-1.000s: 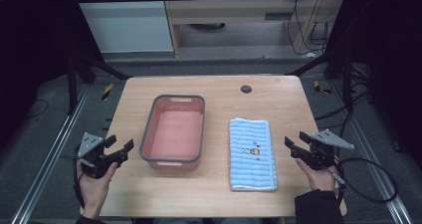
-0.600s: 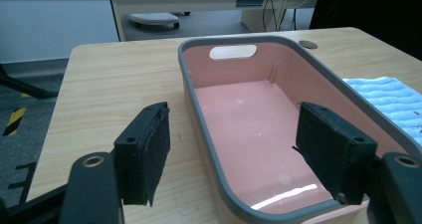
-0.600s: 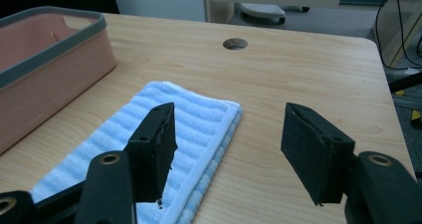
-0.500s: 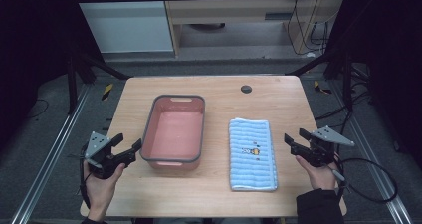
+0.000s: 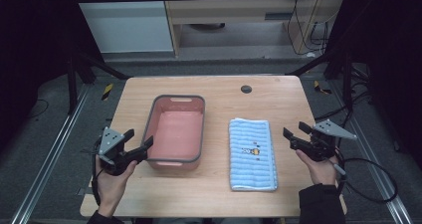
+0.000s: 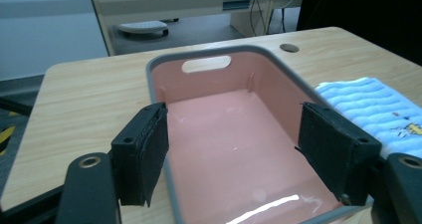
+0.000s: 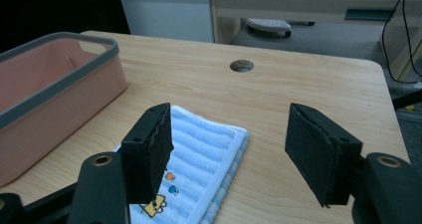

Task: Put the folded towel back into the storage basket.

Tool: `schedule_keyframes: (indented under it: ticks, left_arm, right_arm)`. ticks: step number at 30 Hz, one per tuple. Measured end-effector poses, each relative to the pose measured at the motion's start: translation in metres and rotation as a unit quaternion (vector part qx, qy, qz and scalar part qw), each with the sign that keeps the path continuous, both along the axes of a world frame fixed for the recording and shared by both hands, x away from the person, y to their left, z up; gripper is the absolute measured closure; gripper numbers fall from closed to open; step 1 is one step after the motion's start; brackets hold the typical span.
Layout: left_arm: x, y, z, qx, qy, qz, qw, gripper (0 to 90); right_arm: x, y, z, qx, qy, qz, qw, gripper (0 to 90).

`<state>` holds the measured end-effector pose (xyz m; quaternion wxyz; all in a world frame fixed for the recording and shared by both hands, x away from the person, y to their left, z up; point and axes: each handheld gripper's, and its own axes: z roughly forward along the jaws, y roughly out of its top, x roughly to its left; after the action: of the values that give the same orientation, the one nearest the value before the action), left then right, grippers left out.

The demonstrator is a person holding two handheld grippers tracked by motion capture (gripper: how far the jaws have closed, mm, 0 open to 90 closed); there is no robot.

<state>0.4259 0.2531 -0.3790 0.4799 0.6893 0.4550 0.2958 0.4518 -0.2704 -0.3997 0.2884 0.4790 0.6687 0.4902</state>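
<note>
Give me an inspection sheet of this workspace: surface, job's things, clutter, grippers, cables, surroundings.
Surface: light wooden table, with a round grommet hole near the far edge.
Job's things: pink basin with a grey rim, empty, left of centre; folded blue striped towel with a small cartoon print, flat to its right, apart from the basin.
Clutter: nothing seen.
Grippers: left gripper open, at the basin's near left corner, holding nothing; right gripper open, beside the towel's right edge, holding nothing.
Cables: black cable trails from the right gripper off the table; more cables hang behind.
Surroundings: dark frame bars, grey floor, cabinet beyond the table.
</note>
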Motion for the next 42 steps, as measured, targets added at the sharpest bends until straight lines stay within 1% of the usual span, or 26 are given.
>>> schedule_keyframes:
  ticks: [2, 5, 6, 7, 10, 14, 20, 23, 26, 27, 31, 33, 36, 39, 42]
  left_arm:
    - [0.001, -0.006, 0.002, -0.001, -0.001, -0.004, 1.0000, 27.4]
    - [0.003, -0.014, 0.004, -0.005, -0.003, -0.008, 1.0000, 27.6]
    - [0.003, -0.019, 0.005, -0.008, -0.005, -0.011, 0.9999, 27.7]
    - [0.003, -0.019, 0.005, -0.008, -0.005, -0.011, 0.9999, 27.9]
    - [0.004, -0.029, 0.006, -0.015, -0.007, -0.017, 0.9997, 28.0]
    - [0.006, -0.042, 0.006, -0.013, -0.007, -0.030, 0.9995, 28.6]
    - [0.008, -0.055, 0.004, -0.010, -0.004, -0.038, 0.9992, 28.8]
    - [0.010, -0.061, 0.004, -0.013, -0.004, -0.040, 0.9991, 29.0]
    - [0.011, -0.068, 0.004, -0.006, -0.004, -0.045, 0.9990, 29.2]
    - [0.012, -0.070, 0.005, -0.006, -0.004, -0.046, 0.9989, 29.2]
    - [0.013, -0.078, 0.005, -0.011, -0.003, -0.053, 0.9985, 29.5]
    - [0.014, -0.083, 0.006, -0.009, -0.003, -0.057, 0.9983, 29.6]
    - [0.016, -0.092, 0.005, -0.007, -0.003, -0.066, 0.9978, 29.6]
    - [0.018, -0.101, 0.003, -0.002, -0.002, -0.073, 0.9973, 29.5]
    - [0.019, -0.109, 0.002, -0.001, -0.001, -0.078, 0.9970, 29.5]
  right_arm:
    - [0.001, 0.001, 0.002, -0.003, 0.000, 0.001, 1.0000, 35.0]
    - [0.002, 0.002, 0.005, -0.001, -0.002, 0.005, 1.0000, 35.3]
    - [0.003, 0.004, 0.008, -0.004, -0.004, 0.009, 0.9999, 35.5]
    - [0.003, 0.004, 0.008, -0.004, -0.004, 0.009, 0.9999, 35.5]
    - [0.006, 0.006, 0.013, -0.012, -0.005, 0.010, 0.9999, 35.9]
    - [0.011, 0.009, 0.023, -0.012, -0.015, 0.006, 0.9998, 35.6]
    - [0.014, 0.011, 0.031, -0.012, -0.019, 0.006, 0.9997, 35.2]
    - [0.016, 0.012, 0.033, -0.012, -0.020, 0.008, 0.9997, 34.9]
    - [0.019, 0.012, 0.034, -0.012, -0.018, 0.006, 0.9998, 34.5]
    - [0.020, 0.012, 0.034, -0.015, -0.017, 0.005, 0.9997, 34.5]
    - [0.025, 0.012, 0.035, -0.014, -0.015, 0.002, 0.9998, 34.0]
    - [0.027, 0.013, 0.034, -0.014, -0.015, 0.001, 0.9998, 33.9]
    - [0.030, 0.014, 0.032, -0.021, -0.010, 0.006, 0.9997, 35.5]
    - [0.036, 0.016, 0.028, -0.029, -0.003, 0.008, 0.9995, 35.1]
    - [0.039, 0.017, 0.026, -0.029, -0.001, 0.010, 0.9995, 34.4]
